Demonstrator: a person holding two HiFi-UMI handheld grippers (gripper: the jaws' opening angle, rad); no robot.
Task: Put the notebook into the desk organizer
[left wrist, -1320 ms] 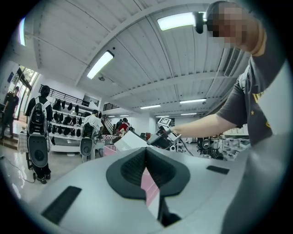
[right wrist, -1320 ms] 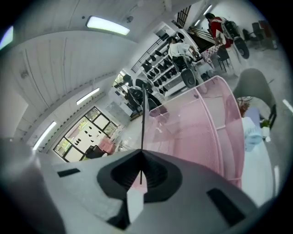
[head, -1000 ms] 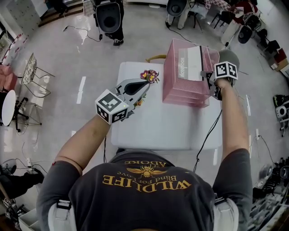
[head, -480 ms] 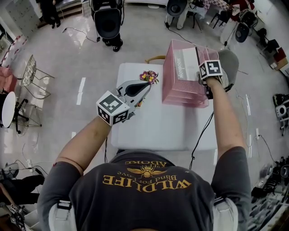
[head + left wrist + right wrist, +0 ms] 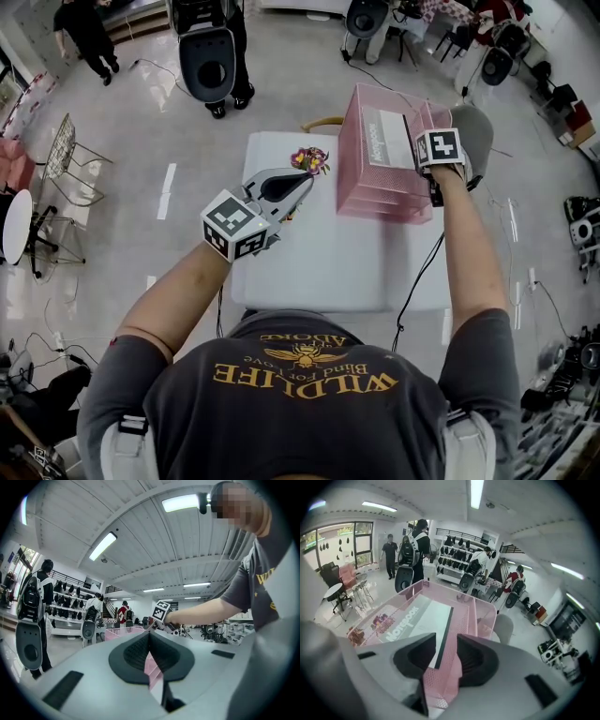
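The pink mesh desk organizer (image 5: 375, 192) stands at the back right of the white table (image 5: 319, 262). A white notebook (image 5: 386, 139) with a black spine lies flat in its top tray. My right gripper (image 5: 424, 157) hovers at the tray's right edge. In the right gripper view its jaws (image 5: 446, 646) are opening, and the notebook's (image 5: 417, 620) near corner lies between them with neither pad pressing on it. My left gripper (image 5: 305, 178) hangs over the table's left part, shut and empty. In the left gripper view its tips (image 5: 150, 634) meet in front of the organizer (image 5: 123, 632).
A small bunch of flowers (image 5: 311, 157) stands on the table just past the left gripper's tips. A grey chair (image 5: 478, 127) sits behind the organizer. A black cable (image 5: 422, 281) hangs off the table's right side. Black machines (image 5: 208, 61) and people stand on the floor beyond.
My right gripper has shifted left over the organizer, and its jaws have parted. The notebook has gone from tilted in the grip to flat in the top tray. The left gripper has stayed put.
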